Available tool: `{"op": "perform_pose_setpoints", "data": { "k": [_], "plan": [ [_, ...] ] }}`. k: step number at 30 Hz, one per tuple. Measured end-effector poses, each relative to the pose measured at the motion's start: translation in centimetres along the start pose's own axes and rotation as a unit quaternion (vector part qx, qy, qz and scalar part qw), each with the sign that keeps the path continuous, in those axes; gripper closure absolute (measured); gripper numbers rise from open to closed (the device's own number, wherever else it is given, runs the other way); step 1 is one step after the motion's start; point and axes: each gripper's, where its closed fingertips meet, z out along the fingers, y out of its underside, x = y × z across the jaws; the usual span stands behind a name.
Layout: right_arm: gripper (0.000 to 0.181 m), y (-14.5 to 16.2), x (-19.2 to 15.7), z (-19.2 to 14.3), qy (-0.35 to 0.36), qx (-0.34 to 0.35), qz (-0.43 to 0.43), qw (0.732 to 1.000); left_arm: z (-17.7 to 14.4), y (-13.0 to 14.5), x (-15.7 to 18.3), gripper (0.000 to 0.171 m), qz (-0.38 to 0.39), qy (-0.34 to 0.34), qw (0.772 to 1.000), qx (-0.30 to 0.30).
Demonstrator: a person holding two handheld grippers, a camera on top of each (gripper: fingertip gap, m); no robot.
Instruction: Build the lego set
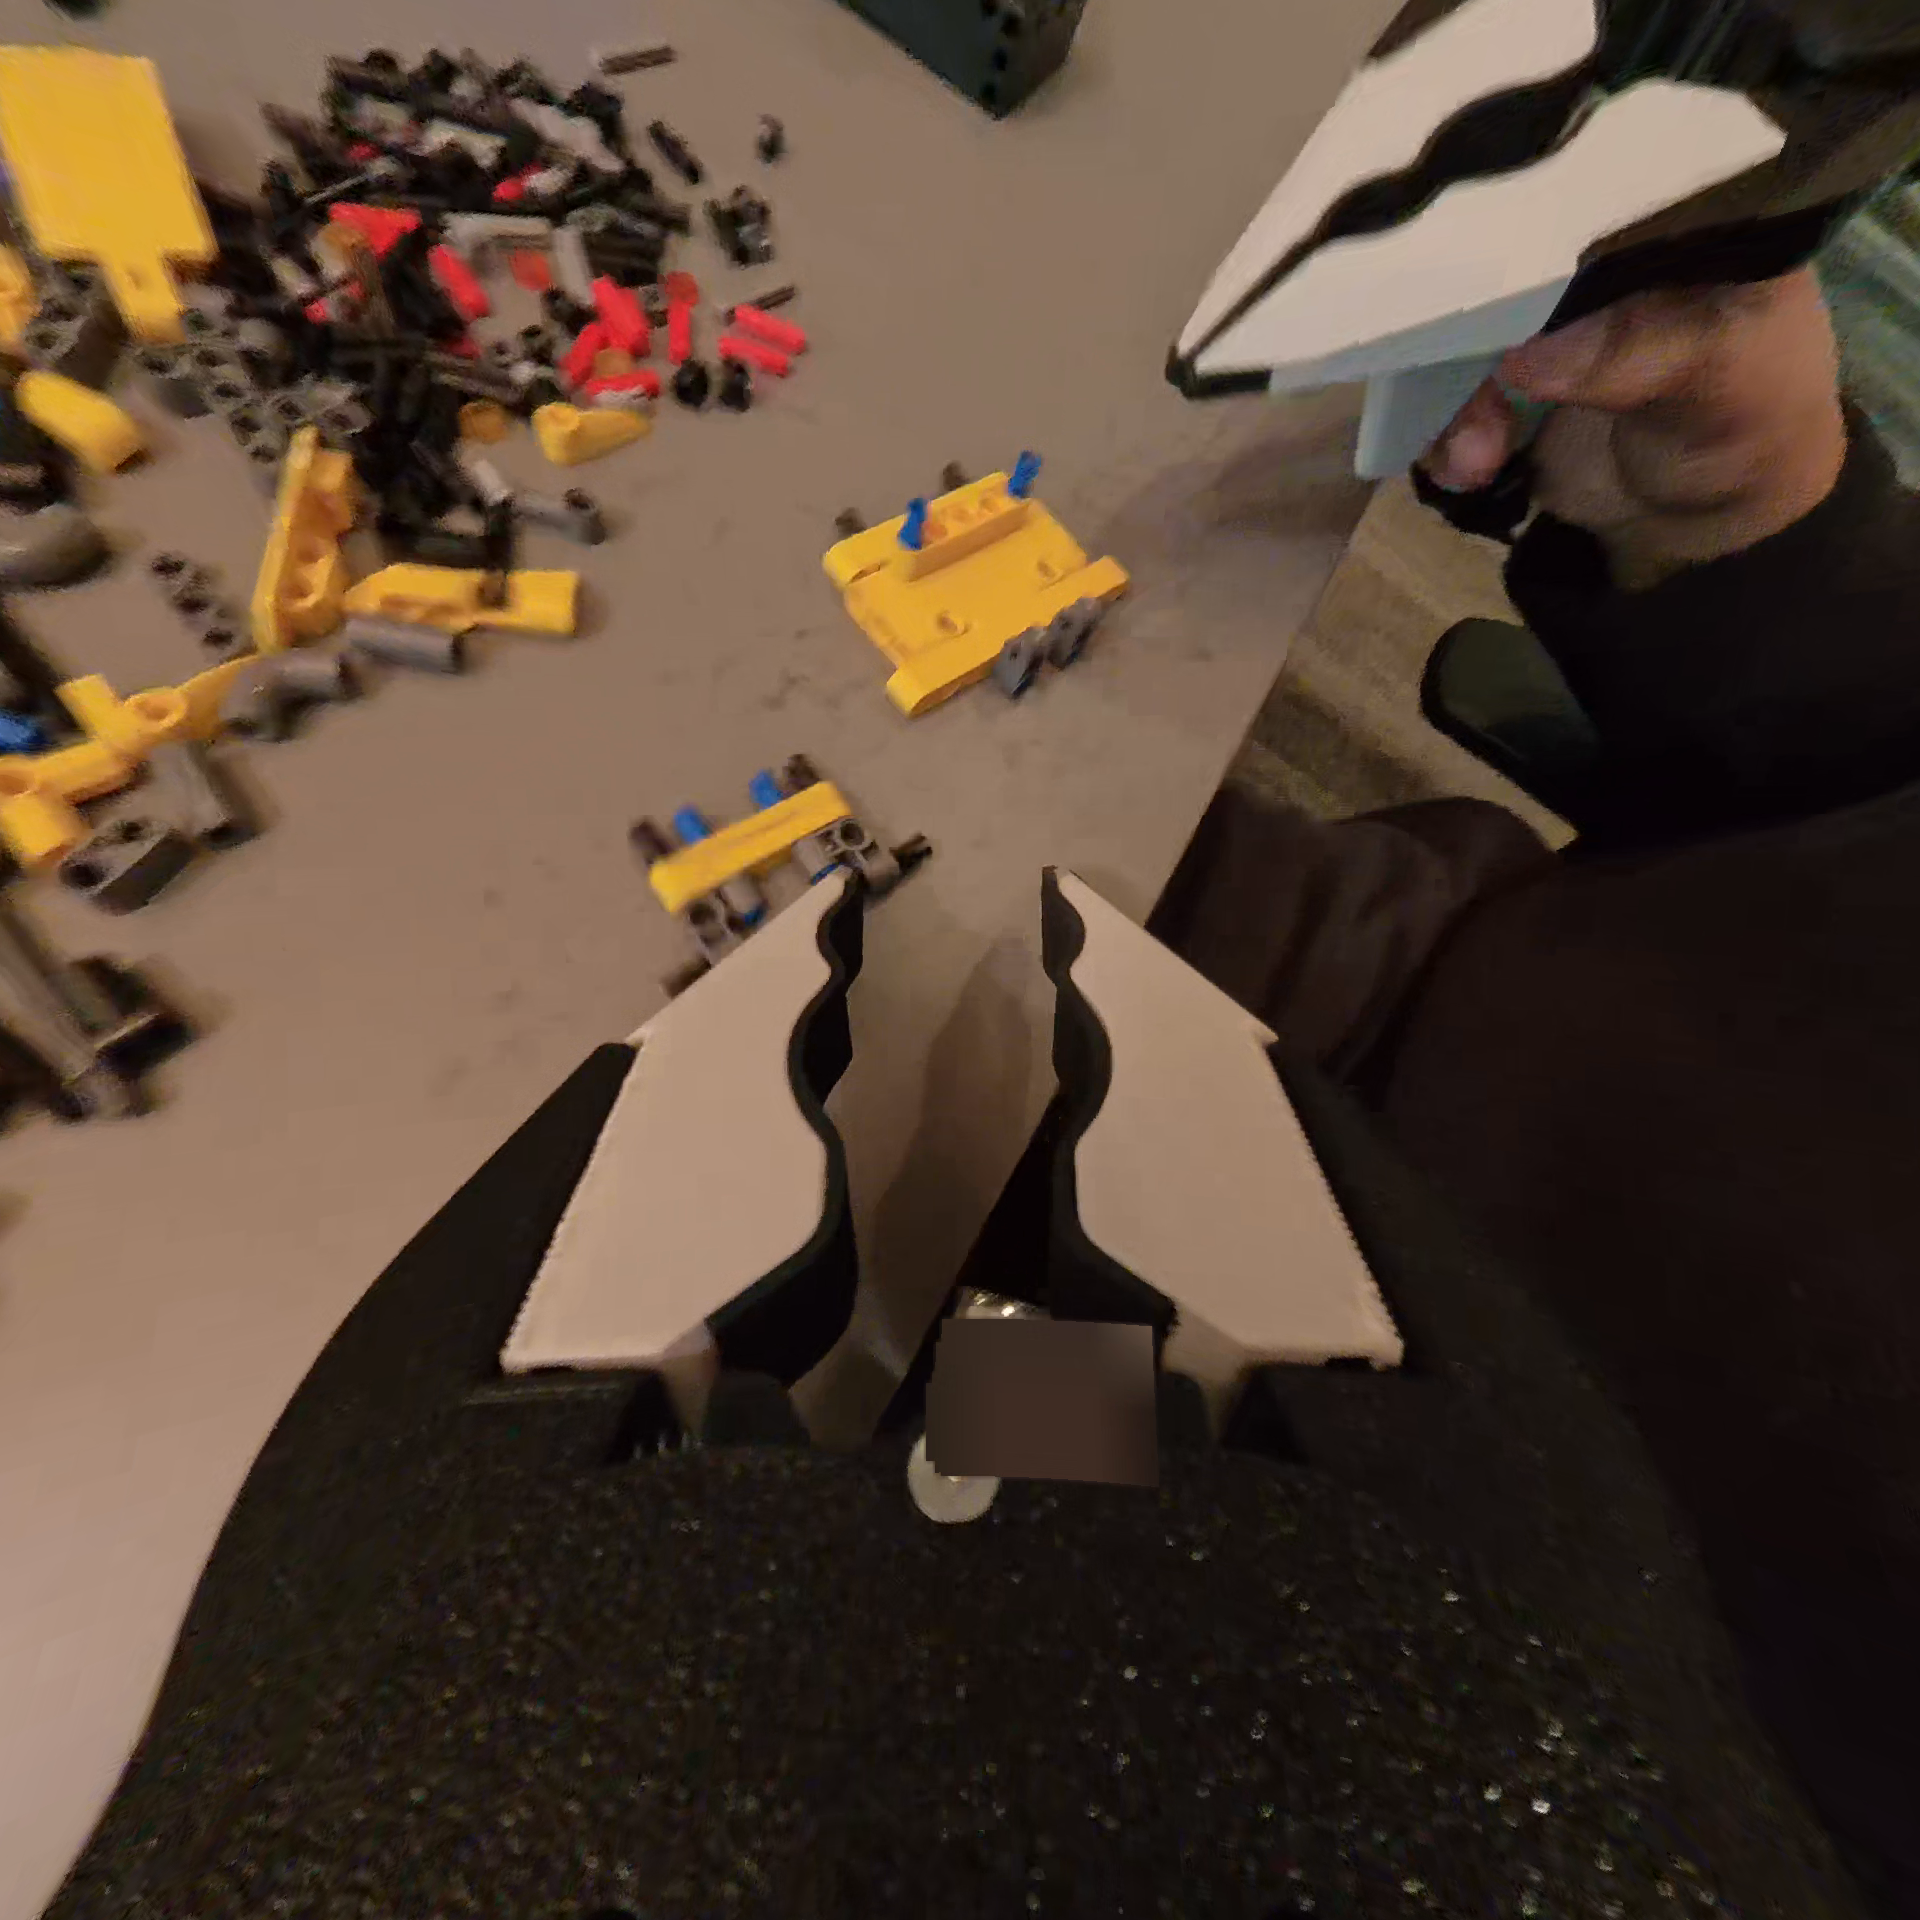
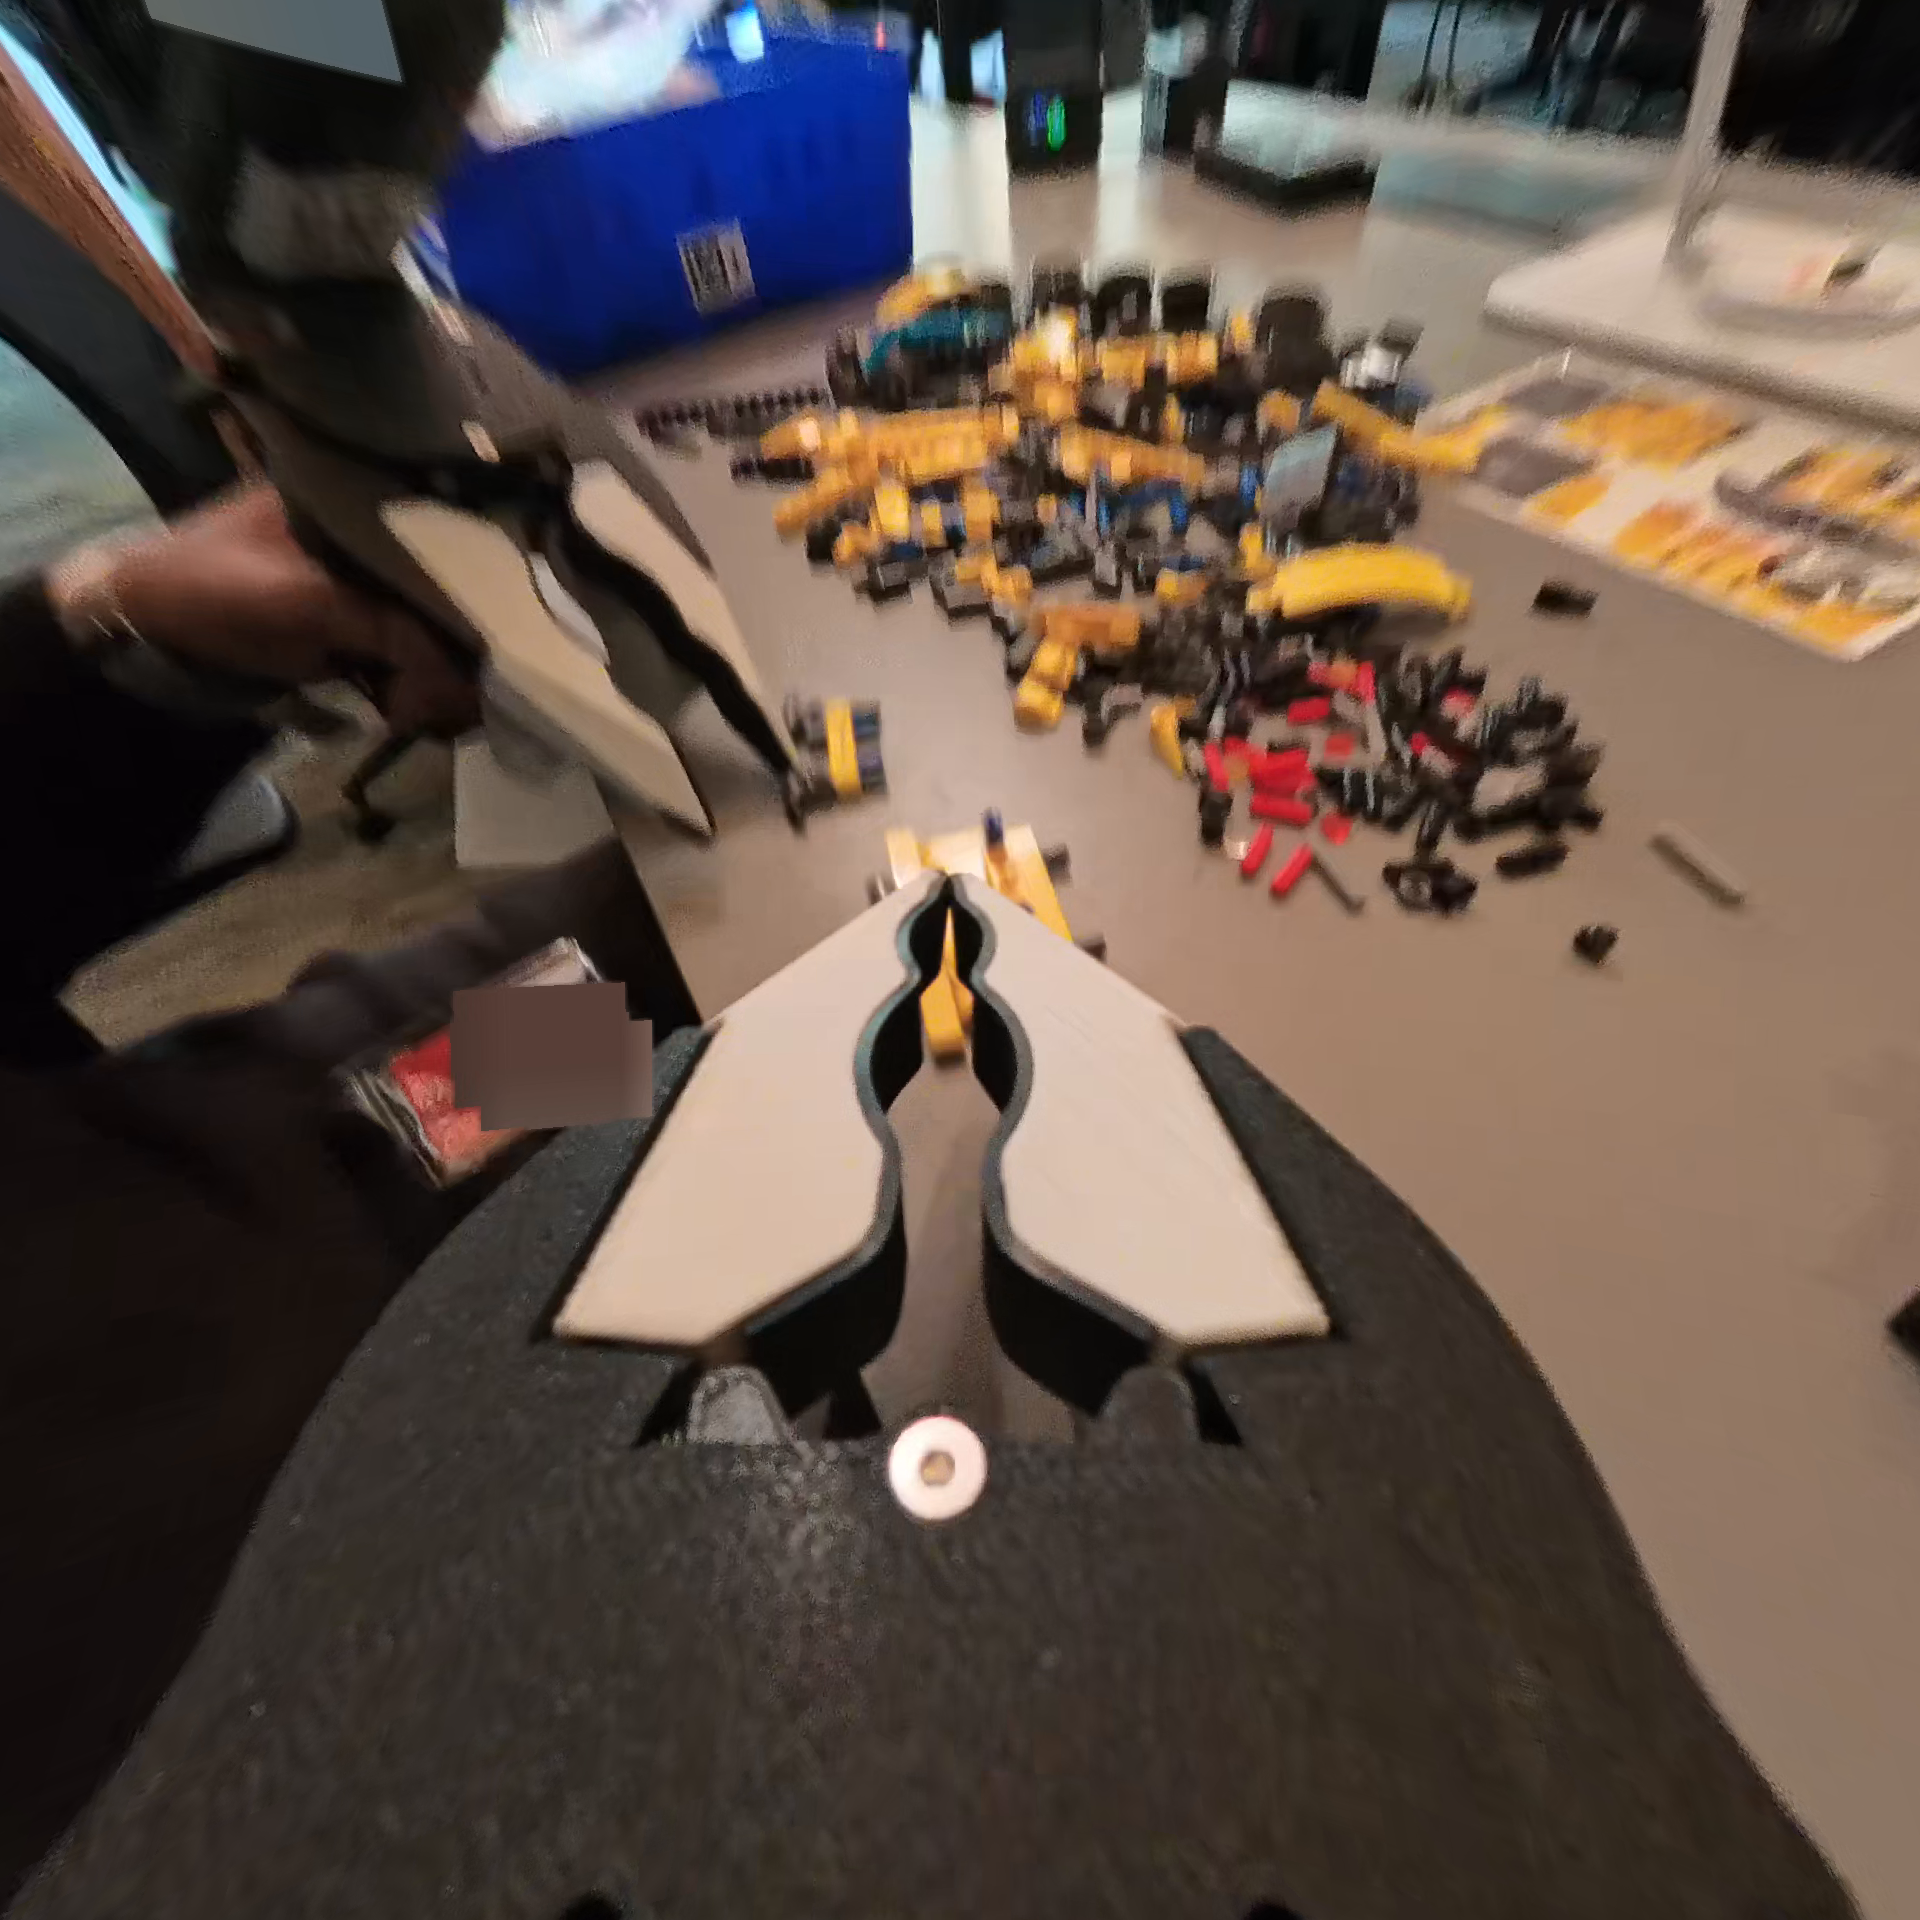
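My left hand-held gripper [image 1: 951, 883] hangs open and empty beside the yellow beam [image 1: 750, 844] near the desk [image 1: 623, 1039] edge; my right hand-held gripper [image 2: 949, 885] is closed, empty, above the yellow plate [image 1: 966, 592].

Grey table [image 1: 1039, 260], brick pile [image 1: 447, 281], yellow assemblies [image 1: 966, 592]

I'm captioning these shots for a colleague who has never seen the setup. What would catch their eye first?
The big heap of yellow, black and red building pieces on the grey table. Nearer the table edge lie two small yellow assemblies: a flat plate and a bar with blue pins. The left gripper, open, hovers by the bar; the right gripper is shut above the plate.
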Motion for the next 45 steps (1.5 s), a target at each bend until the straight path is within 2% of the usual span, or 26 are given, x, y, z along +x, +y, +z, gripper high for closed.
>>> {"op": "perform_pose_setpoints", "data": {
  "k": [3,5,7,10,14,17,21,24,30,34,40,42,45],
  "plan": [
    [0.179,-3.1,-1.8,-0.2,-0.012,0.035,-0.008,0.999,0.5,-0.6,1.2,0.137,0.029,0.003,0.999,0.013],
    [0.17,-3.3,-2.9,1.2,-0.025,0.001,-0.014,1.0,-0.3,-1.0,1.4,0.138,0.044,-0.003,0.999,0.031],
    [0.17,-3.3,-4.0,3.2,-0.044,-0.028,-0.042,0.998,-1.7,-1.3,1.0,0.138,0.043,-0.015,0.997,0.056],
    [0.168,-2.7,-5.0,5.7,-0.065,-0.089,-0.119,0.987,-4.1,-1.3,0.5,0.138,0.035,-0.03,0.993,0.106],
    [0.168,-1.9,-4.7,8.2,-0.1,-0.17,-0.277,0.94,-6.5,-0.4,0.6,0.138,0.018,-0.017,0.984,0.176],
    [0.167,0.0,-4.0,9.6,-0.142,-0.254,-0.331,0.898,-7.6,-0.1,0.6,0.138,0.002,-0.004,0.975,0.222],
    [0.168,0.3,-4.5,10.4,-0.195,-0.295,-0.337,0.873,-8.4,0.3,0.3,0.138,-0.014,0.012,0.972,0.235],
    [0.168,0.7,-4.4,10.8,-0.205,-0.321,-0.338,0.86,-8.4,0.4,0.1,0.138,-0.021,0.018,0.971,0.239],
    [0.171,1.0,-4.8,10.7,-0.225,-0.343,-0.336,0.848,-8.0,0.8,0.2,0.138,-0.016,0.013,0.973,0.232],
    [0.17,0.4,-4.8,10.4,-0.223,-0.331,-0.335,0.853,-7.7,0.6,0.3,0.138,-0.007,0.0,0.974,0.226],
    [0.168,1.4,-4.6,10.5,-0.225,-0.333,-0.348,0.847,-7.2,0.1,0.5,0.138,0.004,-0.006,0.977,0.212],
    [0.173,1.6,-4.8,10.6,-0.231,-0.33,-0.352,0.845,-7.4,-0.3,0.6,0.138,0.008,-0.01,0.976,0.215],
    [0.173,0.8,-5.0,10.4,-0.23,-0.312,-0.336,0.858,-7.3,-0.7,0.9,0.138,0.014,-0.016,0.977,0.214]
  ]
}}
